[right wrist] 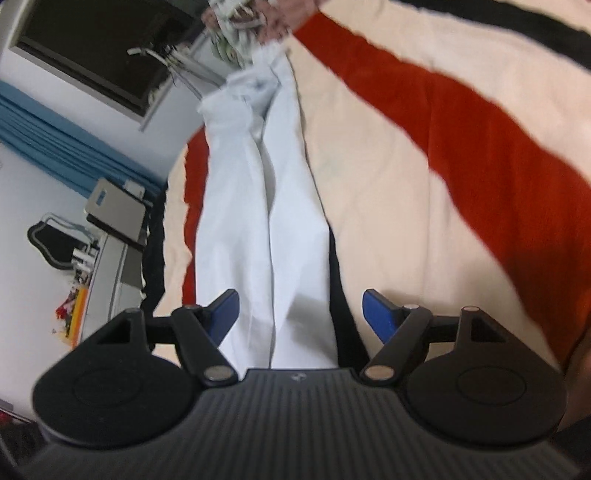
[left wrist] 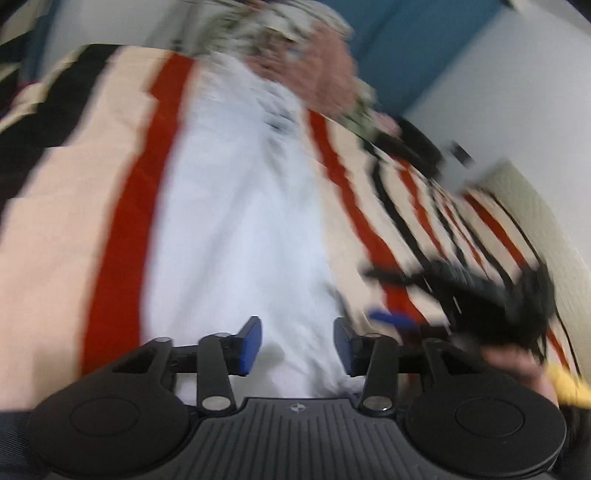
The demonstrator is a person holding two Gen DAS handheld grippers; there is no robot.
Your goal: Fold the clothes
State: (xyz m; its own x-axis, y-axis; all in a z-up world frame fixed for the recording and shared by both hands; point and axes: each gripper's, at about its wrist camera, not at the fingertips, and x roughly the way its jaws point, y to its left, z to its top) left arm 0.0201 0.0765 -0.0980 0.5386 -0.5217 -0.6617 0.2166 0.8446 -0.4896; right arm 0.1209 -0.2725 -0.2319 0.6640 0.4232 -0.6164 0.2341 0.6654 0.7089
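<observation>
- The white trousers (right wrist: 266,206) lie lengthwise on the striped bedspread (right wrist: 461,155), both legs side by side and running straight away from the grippers — laid long and flat, likely so the legs can be doubled over evenly.
- The left gripper (left wrist: 297,345) hangs over the near end of the trousers with its blue pads apart and only cloth below them, nothing pinched; this view is blurred.
- The right gripper (right wrist: 299,314) also stands wide apart, straddling the near end of the trousers without pressing on them — placed, I judge, to take hold there.
- At the far end of the trousers sits a heap of patterned clothes (right wrist: 243,33), probably waiting their turn.
</observation>
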